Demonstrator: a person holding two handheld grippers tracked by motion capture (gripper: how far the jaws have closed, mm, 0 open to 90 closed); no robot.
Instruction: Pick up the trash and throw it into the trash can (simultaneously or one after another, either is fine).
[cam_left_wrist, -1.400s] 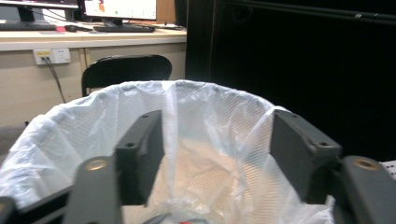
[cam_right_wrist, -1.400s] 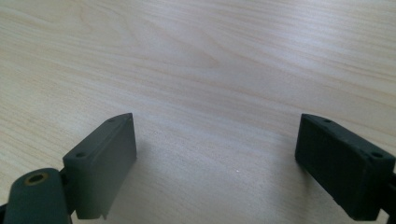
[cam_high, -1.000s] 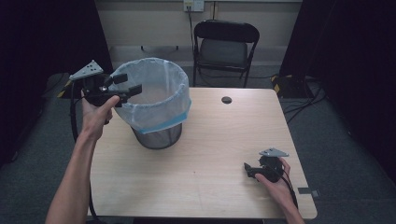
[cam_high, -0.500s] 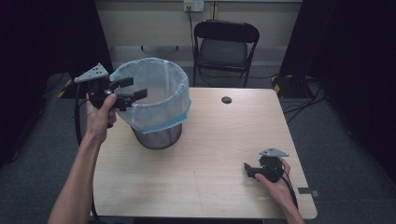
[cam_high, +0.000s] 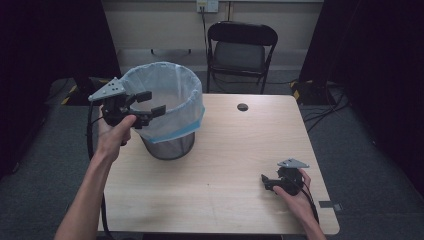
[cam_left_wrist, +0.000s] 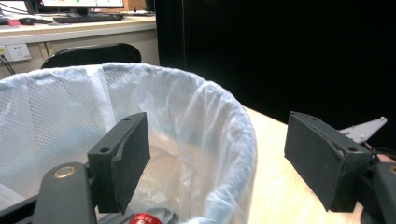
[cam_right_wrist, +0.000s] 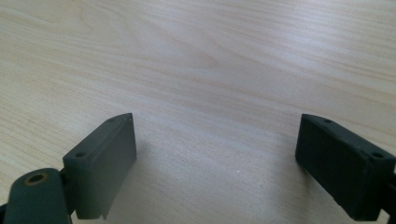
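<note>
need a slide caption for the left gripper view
Left tool open, straddling the rim of the bag-lined mesh bin.

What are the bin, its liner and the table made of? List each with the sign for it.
Waste bin: apparently dark metal mesh; a grid pattern shows through the liner.
Bin liner: thin, translucent, bluish-white plastic film, crinkled and folded over the rim.
Table: pale wood-grain top with a matte look, possibly laminate rather than solid wood.

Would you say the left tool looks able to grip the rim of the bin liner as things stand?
Probably yes: the left tool has been closing a little, still open astride the liner rim, one jaw inside the bin, one outside, nothing blocking.
</note>
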